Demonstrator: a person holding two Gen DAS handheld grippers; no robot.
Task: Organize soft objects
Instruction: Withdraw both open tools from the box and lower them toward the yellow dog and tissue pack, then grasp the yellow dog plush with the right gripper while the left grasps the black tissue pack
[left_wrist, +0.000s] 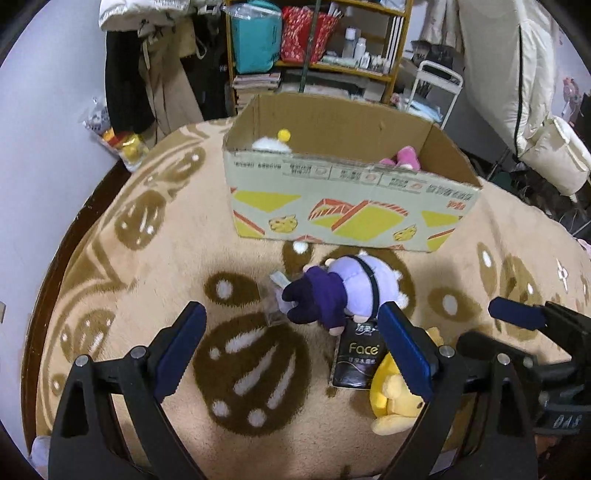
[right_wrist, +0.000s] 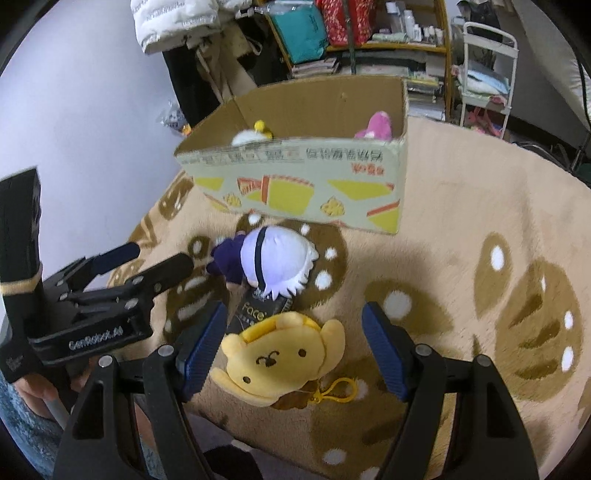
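A purple-and-lilac doll (left_wrist: 343, 291) (right_wrist: 273, 262) lies on the patterned blanket in front of an open cardboard box (left_wrist: 351, 210) (right_wrist: 303, 177). My left gripper (left_wrist: 291, 314) (right_wrist: 155, 256) is open just above it, with the doll's dark legs between the fingertips and no pad touching. A yellow bear plush (right_wrist: 280, 354) (left_wrist: 391, 402) with a key clip lies face up between the wide-open fingers of my right gripper (right_wrist: 295, 314) (left_wrist: 495, 328). A black tissue pack (left_wrist: 356, 358) (right_wrist: 255, 314) sits between the two toys. The box holds a white plush (left_wrist: 269, 142) and a pink plush (left_wrist: 402, 157).
The beige-and-brown blanket (left_wrist: 147, 258) covers a round surface with a dark rim at the left. Behind the box are a cluttered shelf (left_wrist: 317, 40), hanging coats and a white cart (right_wrist: 484, 88). A small clear packet (left_wrist: 277, 295) lies by the doll. A dark sleeve (right_wrist: 22, 229) shows at the left.
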